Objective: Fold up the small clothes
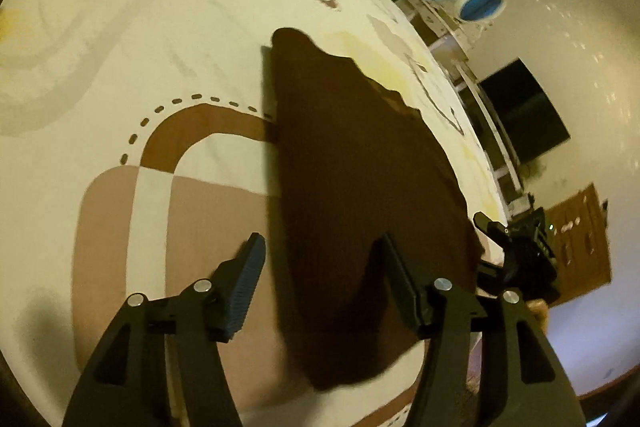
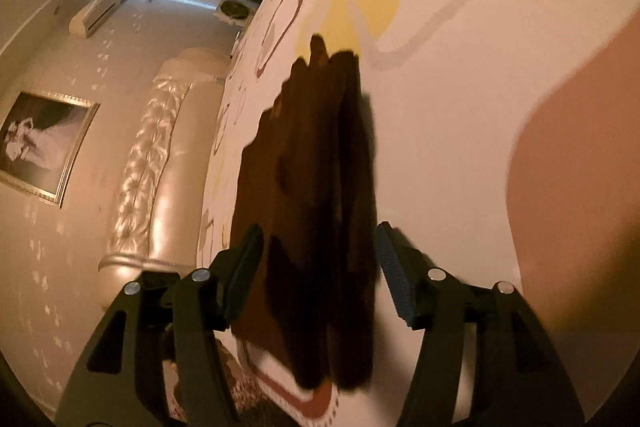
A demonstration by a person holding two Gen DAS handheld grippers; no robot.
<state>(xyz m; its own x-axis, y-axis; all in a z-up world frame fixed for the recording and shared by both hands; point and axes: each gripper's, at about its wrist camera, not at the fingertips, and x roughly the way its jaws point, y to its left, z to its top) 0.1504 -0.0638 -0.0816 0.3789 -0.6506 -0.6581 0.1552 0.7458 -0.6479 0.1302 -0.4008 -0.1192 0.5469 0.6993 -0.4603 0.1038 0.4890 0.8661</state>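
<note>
A dark brown small garment (image 1: 352, 195) lies on a patterned cream bedsheet (image 1: 120, 27). In the right wrist view the garment (image 2: 316, 195) looks folded lengthwise into a long strip with a wavy far edge. My left gripper (image 1: 320, 267) is open and empty, its jaws spread over the garment's near end. My right gripper (image 2: 320, 255) is open and empty, its jaws either side of the strip. The right gripper also shows in the left wrist view (image 1: 516, 247), at the garment's right side.
The bedsheet (image 2: 460, 107) covers a bed with a padded headboard (image 2: 148, 167). A framed picture (image 2: 40, 143), an air conditioner (image 2: 96, 13), a dark screen (image 1: 524, 107) and a wooden cabinet (image 1: 580, 239) stand beyond the bed edge.
</note>
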